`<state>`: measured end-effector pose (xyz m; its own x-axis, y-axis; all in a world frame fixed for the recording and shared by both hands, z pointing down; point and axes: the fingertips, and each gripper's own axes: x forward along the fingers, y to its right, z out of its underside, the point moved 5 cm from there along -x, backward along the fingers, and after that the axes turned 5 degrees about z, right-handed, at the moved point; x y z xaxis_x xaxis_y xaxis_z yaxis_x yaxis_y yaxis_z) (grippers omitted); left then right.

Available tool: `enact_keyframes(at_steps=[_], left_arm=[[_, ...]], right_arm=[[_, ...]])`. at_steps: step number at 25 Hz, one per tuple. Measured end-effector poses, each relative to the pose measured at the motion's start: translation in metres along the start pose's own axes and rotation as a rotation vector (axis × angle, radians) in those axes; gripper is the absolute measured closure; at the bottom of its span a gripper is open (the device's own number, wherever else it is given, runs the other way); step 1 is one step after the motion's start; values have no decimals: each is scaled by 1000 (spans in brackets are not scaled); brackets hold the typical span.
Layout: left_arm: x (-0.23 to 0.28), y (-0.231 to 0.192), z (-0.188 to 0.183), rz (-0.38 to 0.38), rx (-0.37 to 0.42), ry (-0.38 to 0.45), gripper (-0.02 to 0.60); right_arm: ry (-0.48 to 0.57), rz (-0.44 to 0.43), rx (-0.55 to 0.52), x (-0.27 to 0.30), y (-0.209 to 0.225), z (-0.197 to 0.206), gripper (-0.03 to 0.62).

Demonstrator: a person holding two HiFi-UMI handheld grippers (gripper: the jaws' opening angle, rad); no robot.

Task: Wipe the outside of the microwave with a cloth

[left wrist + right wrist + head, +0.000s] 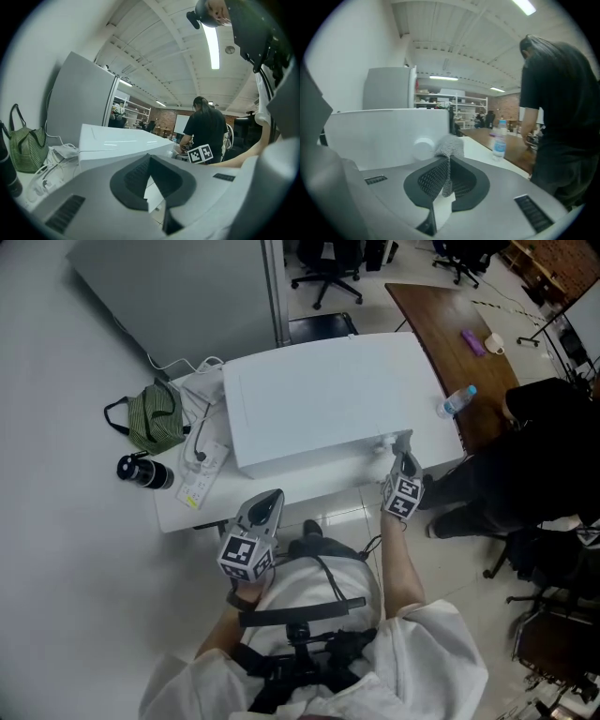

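The white microwave (328,399) stands on a white table (178,507). My right gripper (403,448) is at the right end of its front face and is shut on a small grey cloth (450,146). In the right gripper view the cloth sticks up between the jaws, right beside the round white knob (423,149) on the microwave front (384,136). My left gripper (266,499) hangs in front of the table edge, below the microwave's left part, jaws shut with nothing in them. The left gripper view shows the microwave (122,143) ahead.
A green bag (157,416), a black flask (142,472), and a power strip (202,474) with cables lie left of the microwave. A water bottle (457,400) stands at the table's right end. A person in black (525,456) stands close on the right by a brown desk (459,343).
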<state>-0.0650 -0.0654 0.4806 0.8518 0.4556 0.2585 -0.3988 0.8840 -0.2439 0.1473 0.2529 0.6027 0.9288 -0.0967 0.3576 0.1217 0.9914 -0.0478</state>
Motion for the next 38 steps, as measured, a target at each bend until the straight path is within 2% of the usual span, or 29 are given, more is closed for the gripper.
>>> enact_keyframes(at_steps=[5, 7, 10, 13, 16, 18, 20, 23, 25, 30, 34, 38], left_arm=[[-12, -4, -3, -43, 1, 20, 549], [-18, -7, -1, -68, -3, 23, 549], [-31, -13, 7, -113, -22, 16, 549], [-48, -17, 10, -161, -33, 27, 549], [-68, -24, 12, -230, -47, 39, 549], [-82, -31, 13, -278, -62, 56, 549], [-92, -36, 12, -318, -67, 59, 549], [-94, -40, 11, -330, -67, 49, 549], [-86, -39, 12, -305, -67, 39, 549], [-43, -27, 9, -188, -43, 13, 549], [-13, -17, 1, -108, -13, -3, 549], [-2, -4, -4, -55, 19, -16, 549]], right_arm=[[17, -278, -64, -36, -128, -9, 579], [14, -446, -100, -55, -184, -9, 580], [-5, -744, -178, -87, -272, 2, 580], [2, -970, -236, -125, -346, 9, 580], [6, -1152, -245, -154, -403, 9, 580], [23, -1211, -241, -163, -424, 3, 580], [44, -1207, -227, -162, -428, -7, 580], [68, -1129, -188, -145, -406, -23, 580], [91, -1052, -161, -129, -378, -34, 580], [131, -835, -112, -95, -281, -46, 579], [113, -570, -51, -57, -178, -49, 579], [63, -204, -7, -10, -37, -34, 579]])
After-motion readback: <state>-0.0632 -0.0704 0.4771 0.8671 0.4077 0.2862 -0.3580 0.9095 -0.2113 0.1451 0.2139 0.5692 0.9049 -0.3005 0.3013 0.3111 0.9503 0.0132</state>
